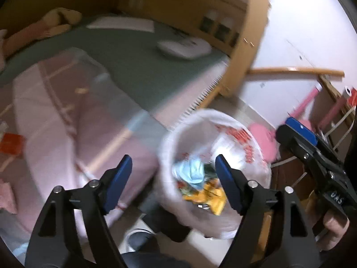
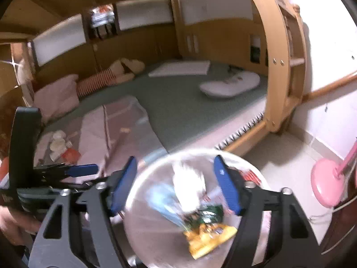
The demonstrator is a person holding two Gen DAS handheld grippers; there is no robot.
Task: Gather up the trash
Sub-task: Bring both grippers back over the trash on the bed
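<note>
A bin lined with a white plastic bag stands on the floor beside the bed; it also shows in the right wrist view. Inside lie a yellow wrapper, a light blue crumpled piece and a blurred white piece. My left gripper is open and empty above the bin's left rim. My right gripper is open above the bin mouth; it also shows in the left wrist view. More scraps lie on the pink blanket.
The bed has a green sheet, a pink blanket, pillows and a white oval object. A wooden bed frame post stands right. A pink round base sits on the tiled floor at right.
</note>
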